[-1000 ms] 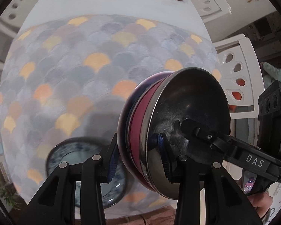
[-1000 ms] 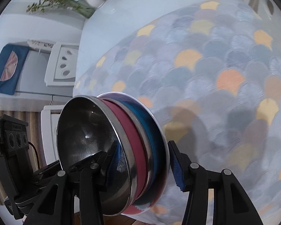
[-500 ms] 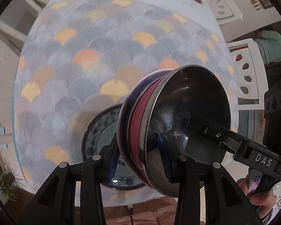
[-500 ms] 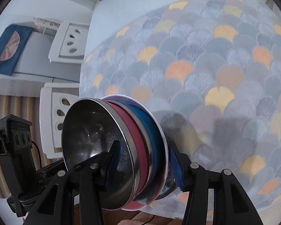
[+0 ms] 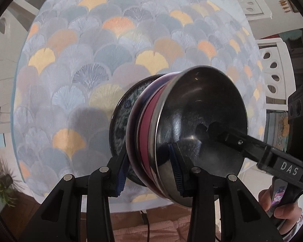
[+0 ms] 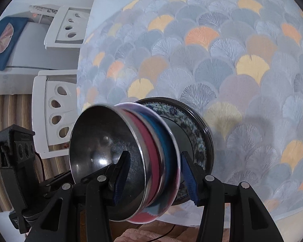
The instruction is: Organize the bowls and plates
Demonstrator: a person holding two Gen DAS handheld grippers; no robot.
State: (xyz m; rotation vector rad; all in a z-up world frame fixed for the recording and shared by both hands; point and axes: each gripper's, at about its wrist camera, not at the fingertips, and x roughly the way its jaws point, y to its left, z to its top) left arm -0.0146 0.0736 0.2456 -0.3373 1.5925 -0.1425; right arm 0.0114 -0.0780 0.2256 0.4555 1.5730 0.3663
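Note:
A nested stack of bowls, a steel bowl (image 5: 200,125) on top with a pink bowl (image 5: 148,133) and a blue one (image 6: 163,139) under it, hangs just above a blue patterned plate (image 5: 121,121) that lies on the tablecloth. My left gripper (image 5: 149,169) is shut on the stack's near rim. My right gripper (image 6: 153,177) is shut on the same stack from the other side. The stack (image 6: 119,155) hides most of the plate (image 6: 189,125). I cannot tell whether the stack touches the plate.
The table carries a cloth with a fan-scale pattern (image 5: 111,56) in grey, yellow and orange. White chairs (image 6: 54,109) stand at the table's sides (image 5: 272,70). The table's near edge (image 5: 131,207) runs just below the stack, with floor beyond.
Both grippers have carried the bowl stack over the patterned plate and lowered it; the plate, once off to the lower left, is now directly behind the stack.

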